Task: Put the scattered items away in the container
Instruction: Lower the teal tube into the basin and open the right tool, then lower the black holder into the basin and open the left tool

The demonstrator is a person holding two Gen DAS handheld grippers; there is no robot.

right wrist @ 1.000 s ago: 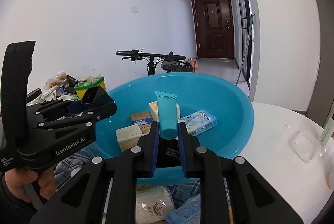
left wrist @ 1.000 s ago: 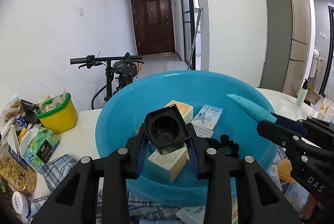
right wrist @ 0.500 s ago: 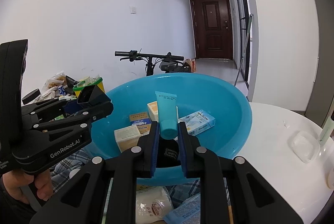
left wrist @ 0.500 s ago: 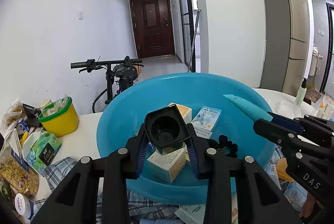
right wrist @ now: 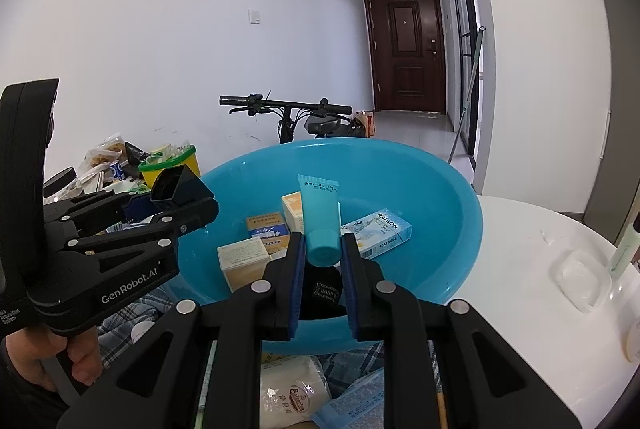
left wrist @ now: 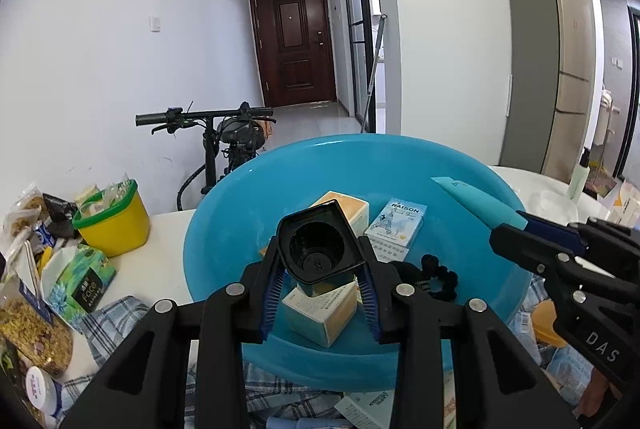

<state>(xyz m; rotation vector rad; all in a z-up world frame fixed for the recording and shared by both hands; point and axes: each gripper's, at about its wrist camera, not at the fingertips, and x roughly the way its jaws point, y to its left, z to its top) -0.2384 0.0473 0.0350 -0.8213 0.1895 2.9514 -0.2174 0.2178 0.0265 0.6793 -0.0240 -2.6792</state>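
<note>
Pinching a soft teal tube (right wrist: 319, 225) by its stiff cap, the right gripper (right wrist: 322, 261) holds firm — body would squash.

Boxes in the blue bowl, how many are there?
4 that show. In the blue bowl: the blue-and-white Raison box right, orange-and-white box at back, orange-and-blue box middle, cream box front left. The grippers may hide more.

Wrist views, close (shared basin (left wrist: 224, 229))
</note>
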